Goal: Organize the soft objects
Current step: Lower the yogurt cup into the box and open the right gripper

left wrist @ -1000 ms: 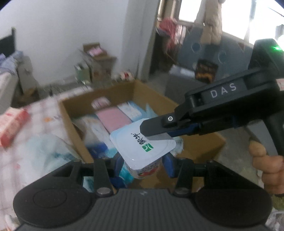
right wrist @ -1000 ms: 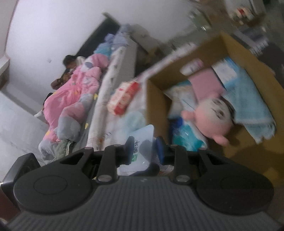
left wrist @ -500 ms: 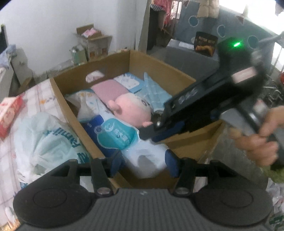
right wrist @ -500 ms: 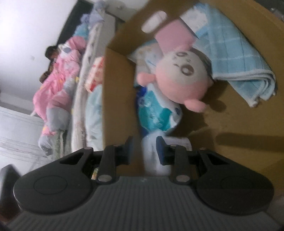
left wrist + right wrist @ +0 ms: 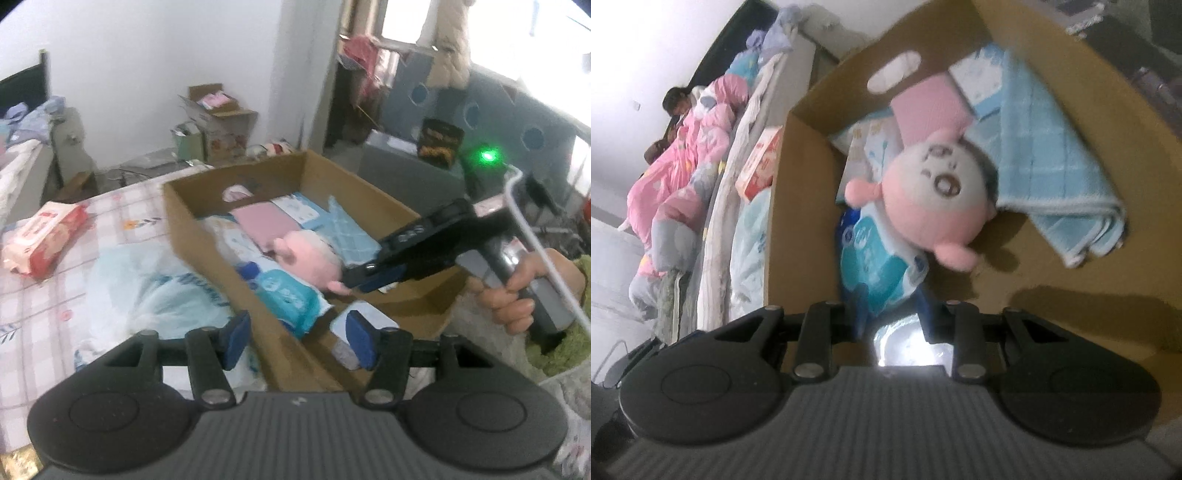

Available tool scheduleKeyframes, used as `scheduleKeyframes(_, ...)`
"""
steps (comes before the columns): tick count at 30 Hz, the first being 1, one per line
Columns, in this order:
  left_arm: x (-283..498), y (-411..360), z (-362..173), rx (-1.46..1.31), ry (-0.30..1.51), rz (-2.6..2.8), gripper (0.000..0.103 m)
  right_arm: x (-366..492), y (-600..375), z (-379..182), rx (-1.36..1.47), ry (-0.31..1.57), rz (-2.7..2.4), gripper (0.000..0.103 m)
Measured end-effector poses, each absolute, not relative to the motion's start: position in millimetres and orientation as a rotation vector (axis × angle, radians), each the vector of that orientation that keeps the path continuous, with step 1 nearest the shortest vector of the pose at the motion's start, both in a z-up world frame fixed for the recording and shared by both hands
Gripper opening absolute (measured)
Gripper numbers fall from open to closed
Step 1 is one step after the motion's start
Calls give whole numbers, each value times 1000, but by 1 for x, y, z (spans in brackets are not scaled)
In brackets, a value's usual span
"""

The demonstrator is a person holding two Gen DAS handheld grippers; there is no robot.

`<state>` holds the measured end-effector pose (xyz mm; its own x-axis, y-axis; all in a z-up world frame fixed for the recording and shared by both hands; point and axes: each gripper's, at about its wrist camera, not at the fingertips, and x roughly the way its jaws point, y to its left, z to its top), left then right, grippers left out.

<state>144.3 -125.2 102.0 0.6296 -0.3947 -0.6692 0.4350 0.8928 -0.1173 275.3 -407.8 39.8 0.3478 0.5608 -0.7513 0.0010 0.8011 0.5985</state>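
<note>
An open cardboard box (image 5: pixel 192 236) on the bed holds a pink plush (image 5: pixel 310 254), a blue towel (image 5: pixel 351 232), a pink pack (image 5: pixel 266 221) and a blue wipes pack (image 5: pixel 284 295). A white soft pack (image 5: pixel 369 321) lies on the box floor in the near corner. My left gripper (image 5: pixel 297 339) straddles the near box wall, its jaws opening with nothing gripped; its right finger (image 5: pixel 360 339) is beside the white pack. My right gripper (image 5: pixel 891 317) (image 5: pixel 354 278) reaches into the box, jaws opening. The white pack (image 5: pixel 908 343) shows low between its fingers, and no pad visibly presses it.
A red-and-white tissue pack (image 5: pixel 44 236) and a pale blue plastic bag (image 5: pixel 159 295) lie on the checked bedspread left of the box. A person in pink (image 5: pixel 694 147) lies further along the bed. A hand (image 5: pixel 517 291) holds the right gripper. Boxes (image 5: pixel 218 114) stand by the wall.
The white pack, held above the box by both grippers a second ago, now lies in the box's near corner. My left gripper let go and drew back; the right one sank into the box.
</note>
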Motion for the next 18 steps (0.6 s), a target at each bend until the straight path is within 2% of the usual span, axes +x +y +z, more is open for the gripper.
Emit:
scheduleKeyframes(8, 132, -77, 94, -12, 747, -353, 63, 283, -394, 14, 507, 1308, 413, 33)
scheduleKeyframes(18, 117, -25, 65, -118, 817, -234, 64, 275, -367, 1, 545, 1369, 452, 33)
